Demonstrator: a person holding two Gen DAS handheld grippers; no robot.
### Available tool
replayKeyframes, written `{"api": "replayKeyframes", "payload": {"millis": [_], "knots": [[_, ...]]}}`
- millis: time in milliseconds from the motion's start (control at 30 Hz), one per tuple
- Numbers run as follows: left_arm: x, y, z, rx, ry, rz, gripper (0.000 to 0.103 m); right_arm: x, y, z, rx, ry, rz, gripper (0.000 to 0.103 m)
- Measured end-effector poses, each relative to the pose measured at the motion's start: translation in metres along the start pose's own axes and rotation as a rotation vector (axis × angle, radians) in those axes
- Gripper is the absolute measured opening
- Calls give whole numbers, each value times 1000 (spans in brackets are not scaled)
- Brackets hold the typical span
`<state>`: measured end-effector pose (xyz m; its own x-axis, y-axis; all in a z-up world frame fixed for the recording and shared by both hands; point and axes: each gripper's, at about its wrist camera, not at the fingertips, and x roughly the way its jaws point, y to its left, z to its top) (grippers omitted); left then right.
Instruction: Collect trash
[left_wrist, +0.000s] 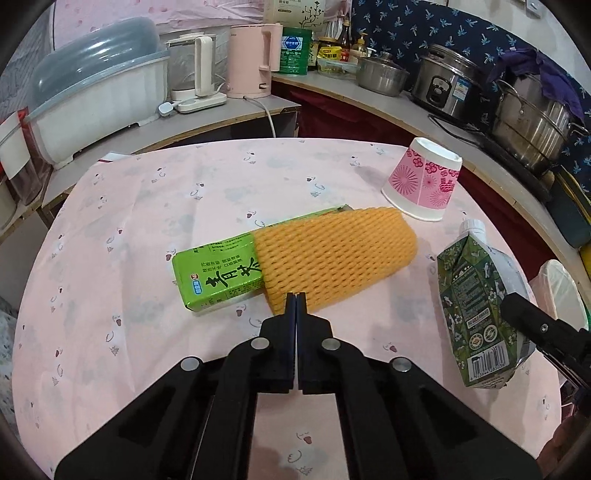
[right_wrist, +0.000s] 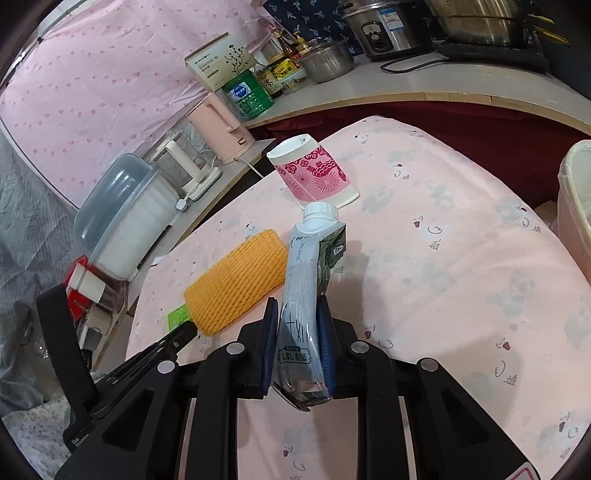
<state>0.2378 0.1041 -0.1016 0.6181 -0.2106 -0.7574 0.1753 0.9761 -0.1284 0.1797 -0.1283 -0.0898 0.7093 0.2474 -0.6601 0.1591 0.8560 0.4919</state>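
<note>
On the pink tablecloth (left_wrist: 147, 206) lie a green tea carton (left_wrist: 218, 275) and an orange foam net sleeve (left_wrist: 332, 258) draped over its right end. A pink-patterned paper cup (left_wrist: 423, 179) stands upside down behind them. My left gripper (left_wrist: 296, 295) is shut and empty, its tips at the near edge of the foam sleeve. My right gripper (right_wrist: 295, 314) is shut on a crumpled green-and-white milk carton (right_wrist: 306, 295) with a white cap, held above the table; the carton also shows in the left wrist view (left_wrist: 476, 314). The foam sleeve (right_wrist: 236, 284) and cup (right_wrist: 314, 170) show beyond it.
A white lined bin (right_wrist: 576, 206) stands off the table's right side. Behind the table run counters with a pink kettle (left_wrist: 249, 61), a glass kettle (left_wrist: 192, 70), a covered dish rack (left_wrist: 96, 99), a green tin (left_wrist: 295, 51), a rice cooker (left_wrist: 447, 81) and steel pots (left_wrist: 532, 122).
</note>
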Motion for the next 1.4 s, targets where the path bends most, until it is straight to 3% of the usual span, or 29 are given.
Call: {"api": "replayKeyframes", "payload": {"millis": [333, 533, 667, 800, 933, 1000, 1200, 1267, 1300, 1333, 1400], "knots": [[-16, -9, -1, -34, 2, -61, 2, -24, -17, 5, 29, -41, -1, 20], [3, -8, 37, -29, -21, -15, 3, -26, -25, 17, 35, -56, 2, 20], [32, -7, 51, -31, 18, 12, 3, -24, -30, 24, 39, -60, 5, 20], [44, -17, 38, 4, 49, -2, 3, -23, -36, 25, 49, -56, 5, 20], [48, -36, 16, 46, 112, -63, 3, -23, -41, 21, 57, -48, 2, 20], [43, -44, 5, 68, 92, -47, 3, -25, -42, 19, 57, -45, 3, 20], [27, -56, -9, 58, 125, -124, 3, -36, -46, 13, 57, -53, 0, 20], [24, -59, -13, 61, 131, -116, 12, -37, -47, 12, 61, -54, 0, 20], [22, -61, -14, 56, 129, -123, 23, -39, -49, 11, 62, -55, 1, 20], [19, -62, -15, 53, 123, -123, 43, -40, -50, 10, 62, -56, 1, 20], [14, -66, -16, 50, 103, -111, 67, -42, -52, 10, 65, -56, 1, 20]]}}
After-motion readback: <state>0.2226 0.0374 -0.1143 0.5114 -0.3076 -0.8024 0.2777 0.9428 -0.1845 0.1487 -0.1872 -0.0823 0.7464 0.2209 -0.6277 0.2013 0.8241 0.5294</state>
